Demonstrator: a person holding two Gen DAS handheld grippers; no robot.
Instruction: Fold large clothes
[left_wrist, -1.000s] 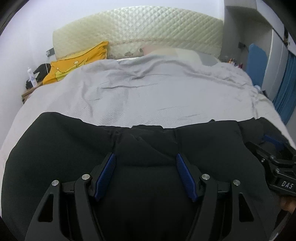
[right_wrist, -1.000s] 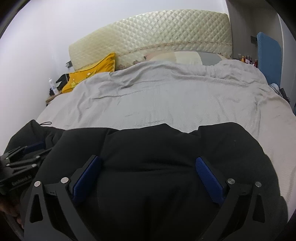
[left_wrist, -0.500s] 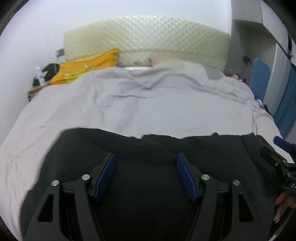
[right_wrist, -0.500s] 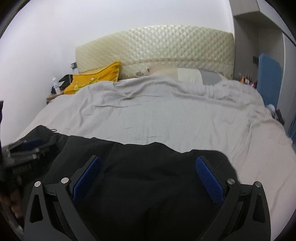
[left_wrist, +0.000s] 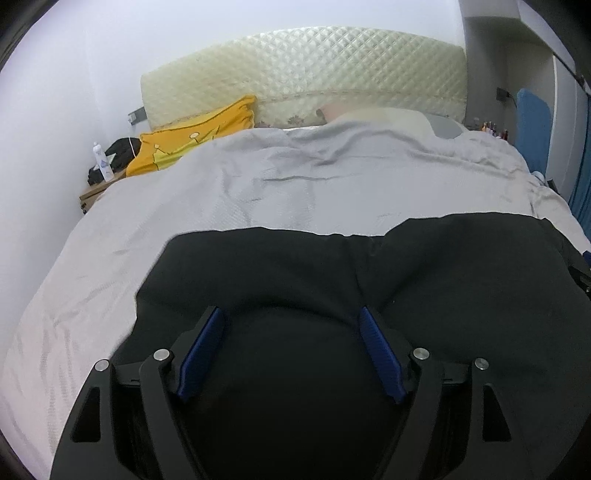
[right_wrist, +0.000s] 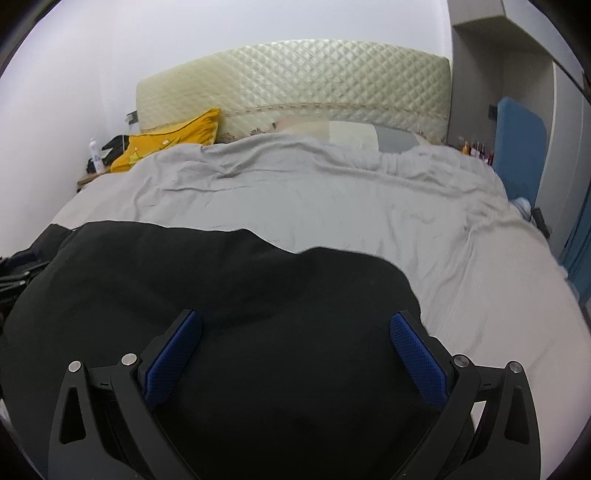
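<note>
Across the lower half of the left wrist view, the large black soft fabric garment (left_wrist: 424, 280) drapes limp over the grey bed (left_wrist: 258, 199); the left hand-held gripper (left_wrist: 291, 343) stands wide. In the right wrist view, the right hand-held gripper (right_wrist: 295, 350) is wide too; likely light, best pinched at its far hem, bare bed beyond.

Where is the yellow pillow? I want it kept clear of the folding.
In both views the yellow pillow lies far left on the bed, against the headboard.
</note>
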